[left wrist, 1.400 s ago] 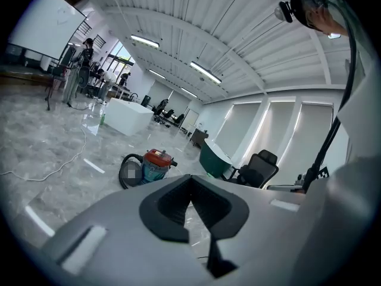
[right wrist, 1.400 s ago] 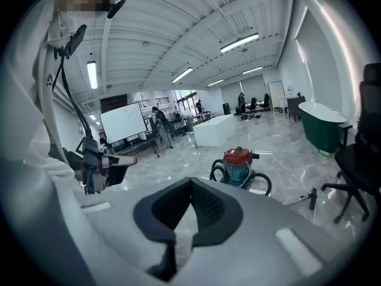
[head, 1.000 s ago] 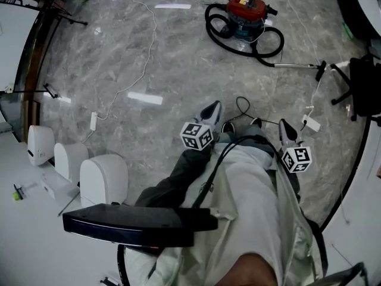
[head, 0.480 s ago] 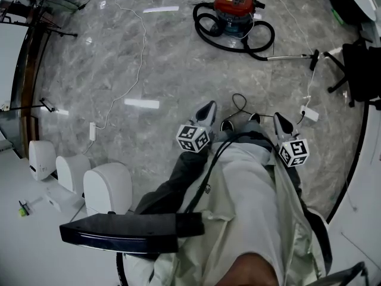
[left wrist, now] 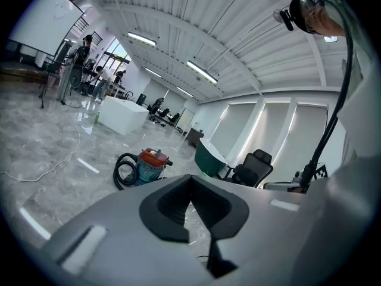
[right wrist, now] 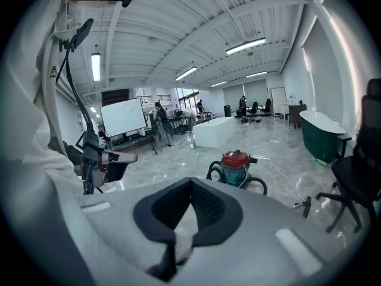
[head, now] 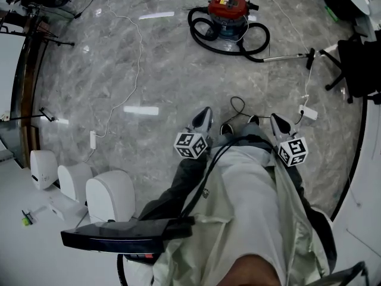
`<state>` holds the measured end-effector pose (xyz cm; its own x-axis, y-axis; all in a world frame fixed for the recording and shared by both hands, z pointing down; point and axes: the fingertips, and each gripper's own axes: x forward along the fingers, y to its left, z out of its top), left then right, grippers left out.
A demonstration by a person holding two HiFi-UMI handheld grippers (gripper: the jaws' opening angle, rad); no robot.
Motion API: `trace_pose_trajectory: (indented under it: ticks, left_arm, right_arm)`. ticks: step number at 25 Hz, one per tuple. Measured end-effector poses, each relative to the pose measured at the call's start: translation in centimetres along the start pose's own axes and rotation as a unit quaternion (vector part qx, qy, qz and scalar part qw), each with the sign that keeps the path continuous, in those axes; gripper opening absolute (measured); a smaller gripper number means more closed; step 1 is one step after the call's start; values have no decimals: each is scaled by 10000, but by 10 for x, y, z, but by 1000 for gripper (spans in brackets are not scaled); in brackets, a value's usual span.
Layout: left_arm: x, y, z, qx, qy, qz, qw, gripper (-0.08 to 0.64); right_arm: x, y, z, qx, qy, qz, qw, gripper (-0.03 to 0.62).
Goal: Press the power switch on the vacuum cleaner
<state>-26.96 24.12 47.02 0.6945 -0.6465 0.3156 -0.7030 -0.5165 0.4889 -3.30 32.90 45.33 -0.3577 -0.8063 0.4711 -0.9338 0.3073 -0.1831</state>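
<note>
Vacuum cleaner (head: 228, 12) drifting left in head view, remaining well apart. Left gripper (head: 203, 117), right gripper (head: 277, 123) staying closed, empty; switch unreachable.

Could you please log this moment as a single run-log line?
left gripper: shut, empty | right gripper: shut, empty | vacuum cleaner: on floor ahead, apart from both | press: not yet done

We hold both grippers low, side by side and apart, pointing forward. The left gripper (head: 202, 117) has its jaws closed together, holding nothing. The right gripper (head: 277, 124) matches it, closed and empty.
</note>
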Motion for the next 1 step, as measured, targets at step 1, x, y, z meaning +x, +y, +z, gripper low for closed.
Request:
trace_pose_trajectory:
  ticks: [1]
  left_arm:
    - [0, 0, -1, -17, 3, 16, 10000, 0]
  right_arm:
    - [-1, -1, -1, 2, 13, 7, 10000, 0]
